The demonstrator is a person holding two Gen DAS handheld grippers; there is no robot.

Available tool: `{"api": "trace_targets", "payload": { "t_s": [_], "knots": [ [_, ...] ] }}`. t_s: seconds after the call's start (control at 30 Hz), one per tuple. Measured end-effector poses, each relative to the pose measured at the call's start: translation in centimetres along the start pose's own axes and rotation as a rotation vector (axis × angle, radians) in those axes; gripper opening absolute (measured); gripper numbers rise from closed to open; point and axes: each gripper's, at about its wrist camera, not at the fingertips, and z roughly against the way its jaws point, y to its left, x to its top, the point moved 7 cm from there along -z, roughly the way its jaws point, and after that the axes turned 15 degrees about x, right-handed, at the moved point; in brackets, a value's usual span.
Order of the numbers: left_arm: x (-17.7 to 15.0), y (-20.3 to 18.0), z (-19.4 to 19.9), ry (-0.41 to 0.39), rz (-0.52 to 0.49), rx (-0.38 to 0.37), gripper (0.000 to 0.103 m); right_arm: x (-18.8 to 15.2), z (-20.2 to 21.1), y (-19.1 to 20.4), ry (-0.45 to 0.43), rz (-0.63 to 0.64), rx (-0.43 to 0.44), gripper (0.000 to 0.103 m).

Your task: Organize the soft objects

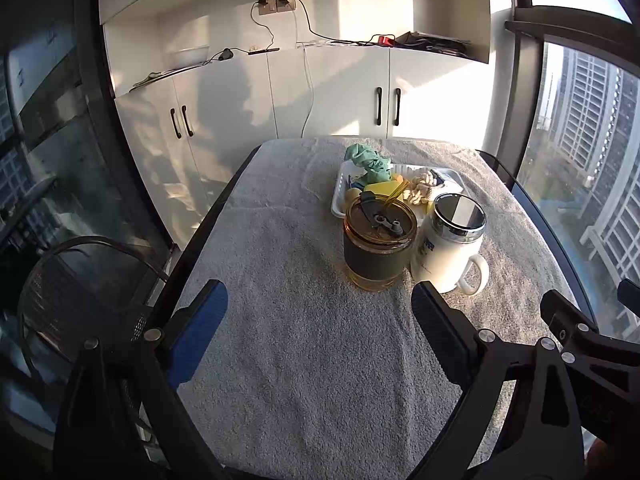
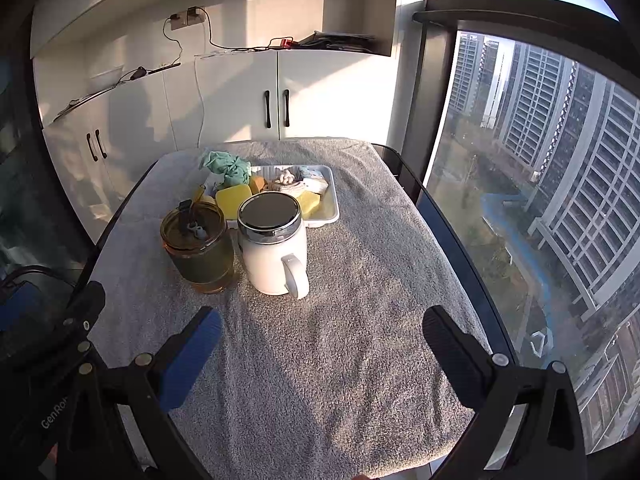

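A white tray (image 2: 330, 208) at the far middle of the table holds soft things: a crumpled green cloth (image 2: 229, 168) at its left end, yellow sponges (image 2: 233, 200), a white knotted rope toy (image 2: 286, 178) and a folded pale cloth (image 2: 316, 183). The tray (image 1: 338, 196), green cloth (image 1: 370, 162) and rope toy (image 1: 420, 188) also show in the left wrist view. My left gripper (image 1: 318, 320) is open and empty over the near towel. My right gripper (image 2: 322, 340) is open and empty, short of the cups.
A grey towel (image 2: 352, 272) covers the table. An amber glass cup with a lid and straw (image 2: 199, 246) and a white lidded mug (image 2: 274, 248) stand in front of the tray. White cabinets (image 2: 240, 96) stand behind. A tall window (image 2: 540, 180) is to the right.
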Motion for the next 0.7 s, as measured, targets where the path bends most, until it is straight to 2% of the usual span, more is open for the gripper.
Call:
{"api": "trace_targets", "payload": {
  "t_s": [0.7],
  "knots": [
    [0.1,-0.3,-0.07,0.001,-0.001,0.005,0.094,0.03,-0.07,0.1,-0.005,-0.006,-0.004,0.103]
  ]
}}
